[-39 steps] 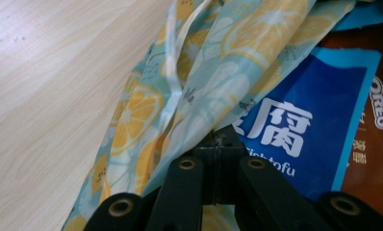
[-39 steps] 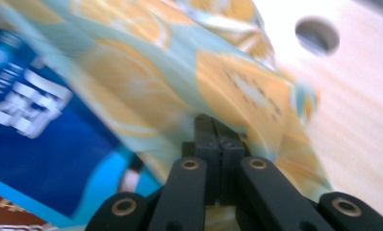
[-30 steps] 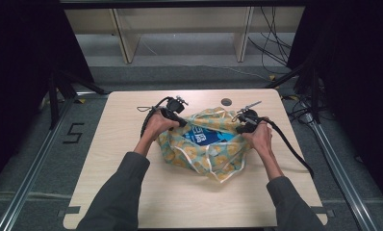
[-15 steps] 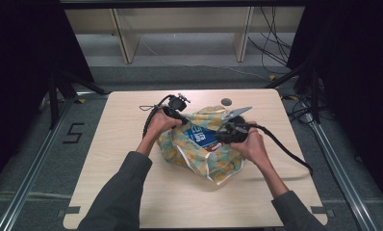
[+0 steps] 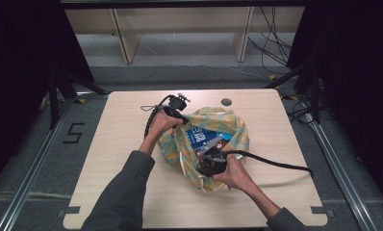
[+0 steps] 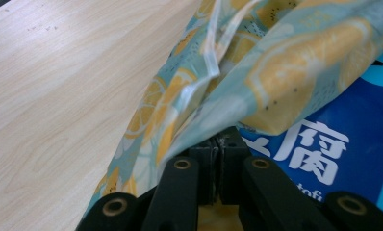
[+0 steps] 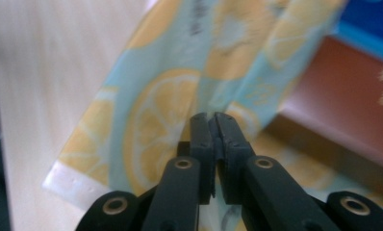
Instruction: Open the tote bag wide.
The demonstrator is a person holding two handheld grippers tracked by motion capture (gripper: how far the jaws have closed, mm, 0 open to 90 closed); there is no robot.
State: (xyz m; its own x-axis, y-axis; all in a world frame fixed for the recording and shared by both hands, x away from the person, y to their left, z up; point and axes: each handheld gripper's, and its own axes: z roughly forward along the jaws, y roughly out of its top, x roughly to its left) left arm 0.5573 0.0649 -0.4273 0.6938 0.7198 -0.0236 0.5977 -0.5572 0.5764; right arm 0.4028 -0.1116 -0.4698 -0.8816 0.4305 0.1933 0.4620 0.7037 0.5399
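At the bag's near edge, my right hand-held gripper [image 5: 210,162] has just pressed together on the lemon-print bag [image 5: 228,126]; my left hand-held gripper [image 5: 184,119] pinches its far-left rim. Inside lie a blue tofu package [image 5: 203,138] and a brown packet [image 7: 338,96], mid-table [image 5: 122,125].

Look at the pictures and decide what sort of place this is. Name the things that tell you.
Probably a recording lab or test rig, not a home: a bare wooden table ringed by dark curtains, metal floor rails, loose cables behind, and a handheld left gripper trailing a cable.
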